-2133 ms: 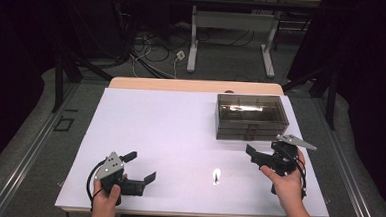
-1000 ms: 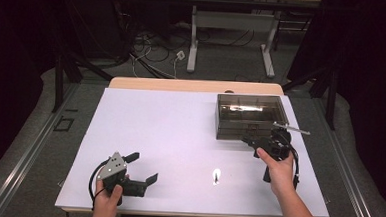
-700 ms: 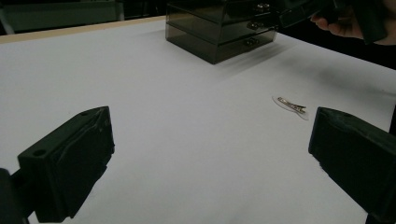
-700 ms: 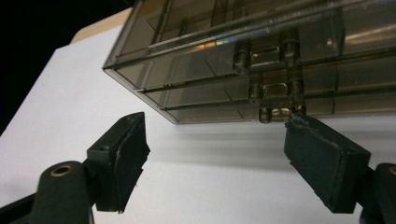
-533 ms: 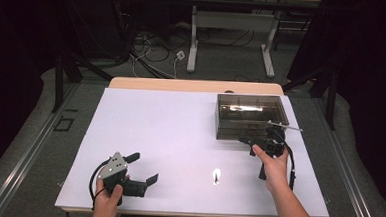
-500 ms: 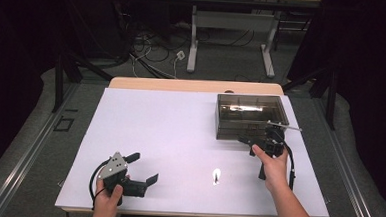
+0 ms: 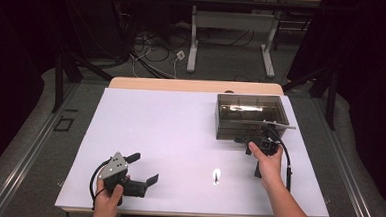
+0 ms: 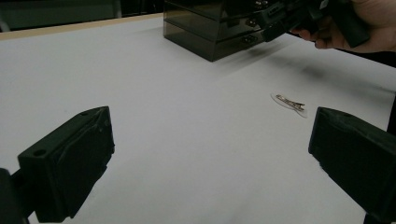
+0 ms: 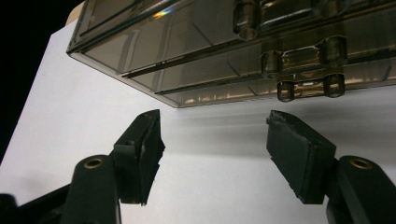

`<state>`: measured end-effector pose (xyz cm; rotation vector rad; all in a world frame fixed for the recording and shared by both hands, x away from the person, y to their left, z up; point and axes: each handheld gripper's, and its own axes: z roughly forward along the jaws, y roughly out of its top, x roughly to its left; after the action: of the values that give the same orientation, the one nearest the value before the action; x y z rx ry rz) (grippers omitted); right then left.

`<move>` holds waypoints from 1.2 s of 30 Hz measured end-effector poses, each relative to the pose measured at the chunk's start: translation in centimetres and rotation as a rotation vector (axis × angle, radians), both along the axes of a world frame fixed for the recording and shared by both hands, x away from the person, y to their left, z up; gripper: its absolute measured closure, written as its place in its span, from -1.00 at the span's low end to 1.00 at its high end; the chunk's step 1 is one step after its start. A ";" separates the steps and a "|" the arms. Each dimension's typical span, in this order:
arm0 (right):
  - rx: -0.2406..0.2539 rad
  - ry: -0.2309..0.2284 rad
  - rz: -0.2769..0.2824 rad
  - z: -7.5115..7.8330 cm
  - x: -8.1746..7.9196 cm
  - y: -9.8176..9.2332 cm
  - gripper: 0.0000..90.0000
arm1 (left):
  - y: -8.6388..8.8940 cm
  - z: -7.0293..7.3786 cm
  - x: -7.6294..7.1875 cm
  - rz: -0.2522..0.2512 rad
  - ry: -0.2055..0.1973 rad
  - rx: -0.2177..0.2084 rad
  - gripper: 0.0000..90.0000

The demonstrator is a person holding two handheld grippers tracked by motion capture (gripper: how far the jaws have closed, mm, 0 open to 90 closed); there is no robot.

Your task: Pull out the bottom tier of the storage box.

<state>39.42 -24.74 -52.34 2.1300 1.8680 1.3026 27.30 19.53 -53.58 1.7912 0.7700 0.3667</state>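
On the white surface (image 7: 179,138) stands a smoky transparent drawer box (image 7: 250,116); before it the right gripper (image 7: 247,140), fingers spread, has been closing them on nothing.

Materials and finish, table scene

Drawer box (image 9: 196,51) looking like smoky clear plastic, glossy, catching light; table (image 7: 169,132) showing a smooth matt white top with a wood edge; right gripper (image 9: 212,149) pads (image 9: 299,154) appearing matt black, slightly rough; hair clip (image 8: 290,101) glinting like metal.
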 end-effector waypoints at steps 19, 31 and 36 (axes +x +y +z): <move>0.005 0.063 -0.040 -1.3 1.1 -0.9 -0.11 | 0.0 0.0 0.0 0.000 0.004 -0.005 -0.99; 0.044 0.076 -0.059 -2.7 1.5 -1.4 0.03 | 0.1 0.0 0.0 -0.004 0.000 -0.001 -0.99; 0.072 0.100 -0.091 -2.7 1.7 -1.4 0.08 | 0.1 0.0 0.0 -0.007 -0.002 -0.001 -0.99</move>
<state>41.12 -26.18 -55.08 2.3275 1.7609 1.2874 27.32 19.59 -53.62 1.7920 0.7629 0.3635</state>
